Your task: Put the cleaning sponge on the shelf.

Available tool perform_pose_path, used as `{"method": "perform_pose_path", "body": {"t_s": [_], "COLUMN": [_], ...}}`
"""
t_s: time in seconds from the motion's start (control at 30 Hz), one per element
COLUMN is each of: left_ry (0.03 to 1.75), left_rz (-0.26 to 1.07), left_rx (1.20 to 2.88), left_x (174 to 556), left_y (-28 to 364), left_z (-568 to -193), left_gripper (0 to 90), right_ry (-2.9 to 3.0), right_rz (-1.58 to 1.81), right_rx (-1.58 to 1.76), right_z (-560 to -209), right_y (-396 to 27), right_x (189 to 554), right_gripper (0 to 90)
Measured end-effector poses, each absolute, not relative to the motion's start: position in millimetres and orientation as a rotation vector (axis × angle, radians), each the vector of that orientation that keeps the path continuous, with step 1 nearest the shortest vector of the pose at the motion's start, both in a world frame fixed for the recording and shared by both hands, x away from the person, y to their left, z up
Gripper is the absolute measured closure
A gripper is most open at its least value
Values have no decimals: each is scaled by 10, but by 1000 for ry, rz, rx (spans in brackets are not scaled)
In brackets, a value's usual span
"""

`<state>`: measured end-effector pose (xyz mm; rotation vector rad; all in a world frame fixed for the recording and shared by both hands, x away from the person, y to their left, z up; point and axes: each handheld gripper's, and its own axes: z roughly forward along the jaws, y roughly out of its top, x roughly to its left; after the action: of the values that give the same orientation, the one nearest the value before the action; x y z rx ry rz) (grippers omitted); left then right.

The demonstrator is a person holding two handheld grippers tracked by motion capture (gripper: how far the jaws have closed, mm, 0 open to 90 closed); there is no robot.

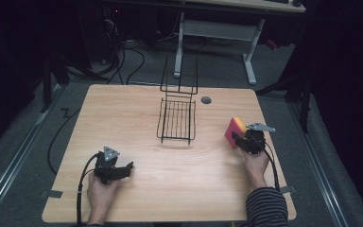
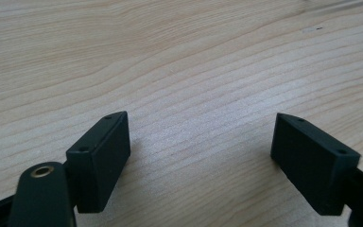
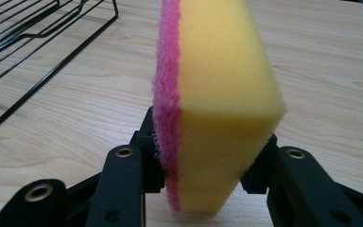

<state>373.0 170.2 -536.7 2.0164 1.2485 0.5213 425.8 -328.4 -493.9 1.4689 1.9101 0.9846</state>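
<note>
A yellow sponge (image 1: 235, 128) with a pink scouring side stands on edge at the right side of the wooden table (image 1: 123, 113). My right gripper (image 1: 239, 140) is shut on it. In the right gripper view the sponge (image 3: 222, 90) is upright, pink layer to the left, squeezed at its lower part by both jaws of the right gripper (image 3: 208, 163). My left gripper (image 1: 125, 169) rests low at the near left of the table, pointing right. In its own view the left gripper (image 2: 201, 142) is open above bare wood with nothing between its jaws.
A black wire rack (image 1: 177, 120) sits at the middle back of the table, its tall end at the far side; it lies up and left of the sponge in the right gripper view (image 3: 28, 42). A round cable hole (image 1: 206, 100) is beside it. A white desk frame (image 1: 217, 33) stands behind.
</note>
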Motion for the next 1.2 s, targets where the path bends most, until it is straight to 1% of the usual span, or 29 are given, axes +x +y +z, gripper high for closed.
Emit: {"method": "perform_pose_path", "body": {"t_s": [0.77,1.2], "left_ry": [1248,1248], "left_rz": [523,524], "left_rx": [2019,2019], "left_x": [3730,3730], "left_y": [1700,1697], "left_z": [-5367,-5367], "left_gripper": [210,209], "right_ry": [1948,2001], "right_rz": [1124,1197], "right_rx": [1358,1274], "right_z": [-4671,-4457], "right_y": [-3218,-3074], "right_x": [4030,3882], "right_gripper": [609,608]}}
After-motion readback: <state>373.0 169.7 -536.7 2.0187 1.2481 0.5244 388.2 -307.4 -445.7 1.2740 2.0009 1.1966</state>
